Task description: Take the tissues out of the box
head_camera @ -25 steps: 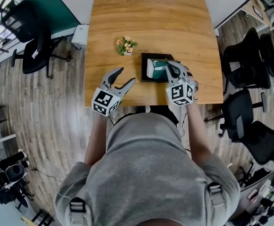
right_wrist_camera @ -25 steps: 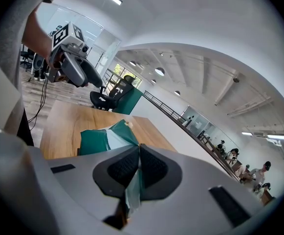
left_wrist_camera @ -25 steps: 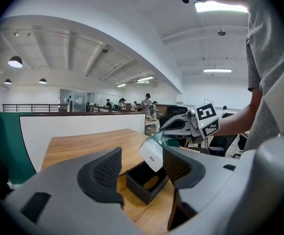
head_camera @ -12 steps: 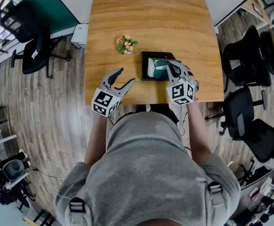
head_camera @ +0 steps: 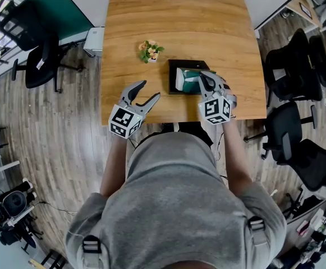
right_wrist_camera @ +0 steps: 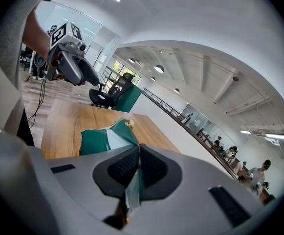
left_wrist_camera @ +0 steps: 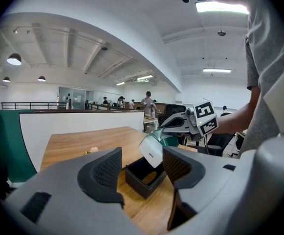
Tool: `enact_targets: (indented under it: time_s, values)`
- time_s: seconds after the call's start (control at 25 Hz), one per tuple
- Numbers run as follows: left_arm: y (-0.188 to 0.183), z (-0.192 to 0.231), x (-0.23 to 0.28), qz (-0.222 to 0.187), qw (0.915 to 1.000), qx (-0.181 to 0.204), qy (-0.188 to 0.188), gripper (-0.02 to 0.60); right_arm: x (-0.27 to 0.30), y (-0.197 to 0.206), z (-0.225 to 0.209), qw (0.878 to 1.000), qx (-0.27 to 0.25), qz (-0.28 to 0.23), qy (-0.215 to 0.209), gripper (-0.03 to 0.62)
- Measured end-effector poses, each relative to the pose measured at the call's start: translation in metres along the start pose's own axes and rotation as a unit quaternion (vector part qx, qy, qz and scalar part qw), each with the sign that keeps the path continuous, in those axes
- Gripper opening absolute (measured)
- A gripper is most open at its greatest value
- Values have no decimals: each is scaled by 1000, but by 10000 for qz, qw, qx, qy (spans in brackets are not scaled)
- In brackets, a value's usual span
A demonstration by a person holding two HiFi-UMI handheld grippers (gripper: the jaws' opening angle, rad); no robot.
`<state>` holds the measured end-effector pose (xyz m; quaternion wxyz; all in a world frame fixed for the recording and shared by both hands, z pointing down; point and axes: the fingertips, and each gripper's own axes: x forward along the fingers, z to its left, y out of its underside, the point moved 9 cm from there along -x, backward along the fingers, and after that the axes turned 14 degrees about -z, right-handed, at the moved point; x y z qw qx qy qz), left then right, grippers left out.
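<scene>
A black open-topped box [head_camera: 174, 86] sits near the front edge of the wooden table [head_camera: 179, 21]. My right gripper [head_camera: 203, 80] is shut on the end of a green and white tissue pack [head_camera: 185, 80], which it holds tilted just above the box. In the right gripper view the pack [right_wrist_camera: 102, 140] sticks out ahead of the closed jaws [right_wrist_camera: 138, 173]. In the left gripper view the pack [left_wrist_camera: 152, 150] hangs over the box [left_wrist_camera: 141, 177]. My left gripper [head_camera: 151, 89] stands open and empty to the left of the box, its fingers [left_wrist_camera: 105, 170] wide apart.
A small potted plant [head_camera: 150, 51] stands on the table, left of and beyond the box. Black office chairs [head_camera: 297, 77] are on the right, another chair [head_camera: 36, 49] on the left. The table's front edge [head_camera: 179, 121] runs just under both grippers.
</scene>
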<state>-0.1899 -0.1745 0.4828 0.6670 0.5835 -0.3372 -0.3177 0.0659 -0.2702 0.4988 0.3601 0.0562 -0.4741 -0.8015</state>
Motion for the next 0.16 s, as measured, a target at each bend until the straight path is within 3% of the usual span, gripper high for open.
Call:
enact_targets:
  time_s: [0.16]
  values:
    - [1, 3, 1, -1, 10000, 22, 19, 275, 2, 1, 0, 10000, -18, 5, 13, 3]
